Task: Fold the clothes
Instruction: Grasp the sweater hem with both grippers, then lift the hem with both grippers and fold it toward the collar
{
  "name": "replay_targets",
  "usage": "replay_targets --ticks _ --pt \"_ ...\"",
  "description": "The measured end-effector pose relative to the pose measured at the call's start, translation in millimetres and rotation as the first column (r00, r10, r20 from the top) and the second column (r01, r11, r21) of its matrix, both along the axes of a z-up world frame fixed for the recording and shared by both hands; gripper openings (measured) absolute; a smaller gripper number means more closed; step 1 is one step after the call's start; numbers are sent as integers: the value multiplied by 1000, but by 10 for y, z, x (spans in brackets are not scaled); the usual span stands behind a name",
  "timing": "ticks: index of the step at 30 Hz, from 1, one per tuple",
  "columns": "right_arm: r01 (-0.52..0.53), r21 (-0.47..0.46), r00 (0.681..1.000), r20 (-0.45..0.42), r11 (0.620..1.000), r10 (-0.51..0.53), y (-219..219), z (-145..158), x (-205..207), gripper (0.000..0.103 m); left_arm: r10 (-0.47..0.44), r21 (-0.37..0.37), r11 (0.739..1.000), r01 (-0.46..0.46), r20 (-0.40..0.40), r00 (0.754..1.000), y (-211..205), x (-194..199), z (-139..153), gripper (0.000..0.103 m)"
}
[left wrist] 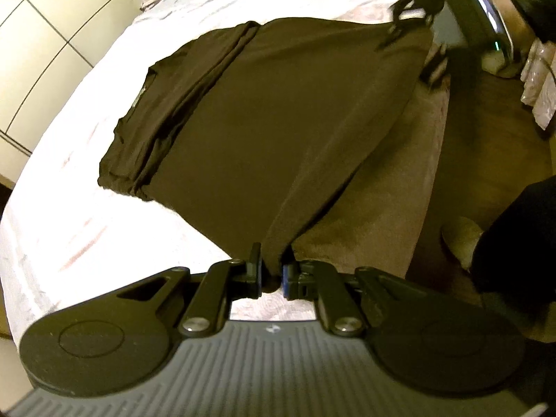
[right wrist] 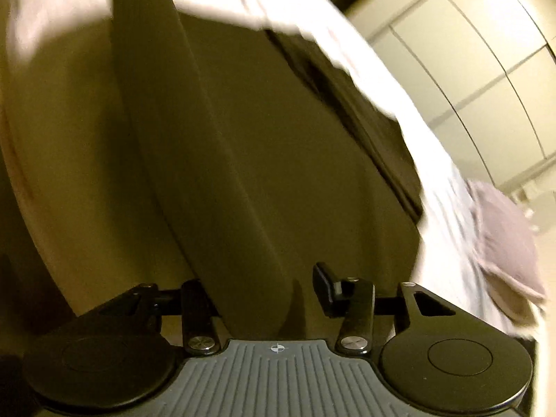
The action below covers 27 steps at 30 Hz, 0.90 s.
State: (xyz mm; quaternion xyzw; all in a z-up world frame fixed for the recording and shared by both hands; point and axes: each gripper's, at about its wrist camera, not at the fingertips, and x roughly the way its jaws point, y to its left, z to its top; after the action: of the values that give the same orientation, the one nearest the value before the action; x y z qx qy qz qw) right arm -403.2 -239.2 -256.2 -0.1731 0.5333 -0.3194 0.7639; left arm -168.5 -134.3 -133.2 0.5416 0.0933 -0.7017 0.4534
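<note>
On the white bed (left wrist: 69, 180), the dark garment (left wrist: 278, 121) stretches lengthwise between left gripper (left wrist: 272, 274), pinching its corner, and half-spread right gripper (right wrist: 264, 292).

The right wrist view is smeared by motion blur. There the dark garment (right wrist: 264, 160) hides the right gripper's (right wrist: 264, 292) left fingertip; whether its pads press the cloth cannot be told. The garment's lower edge is cut off.

Readable text: none in either view.
Sign: small white crosshair mark (right wrist: 279, 348) on the ribbed grey gripper body (right wrist: 278, 382).
</note>
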Motion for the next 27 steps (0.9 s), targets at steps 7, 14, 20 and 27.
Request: replay_targets --ticks 7,14,20,27 --pt "-7 -5 980 -197 1000 6 -469 -12 -782 15 14 41 999 -16 34 999 -50 18 -121 8" --pt "1 104 993 -116 995 11 -563 481 -1097 2 5 40 999 -7 65 998 -11 8 4 6" --pt "-64 138 993 -94 988 77 -233 930 -1092 2 17 36 999 -19 51 999 223 -25 267 5" --pt "-108 163 987 -98 981 125 8 1360 -1292 1 60 47 997 -61 18 998 563 -245 581 5"
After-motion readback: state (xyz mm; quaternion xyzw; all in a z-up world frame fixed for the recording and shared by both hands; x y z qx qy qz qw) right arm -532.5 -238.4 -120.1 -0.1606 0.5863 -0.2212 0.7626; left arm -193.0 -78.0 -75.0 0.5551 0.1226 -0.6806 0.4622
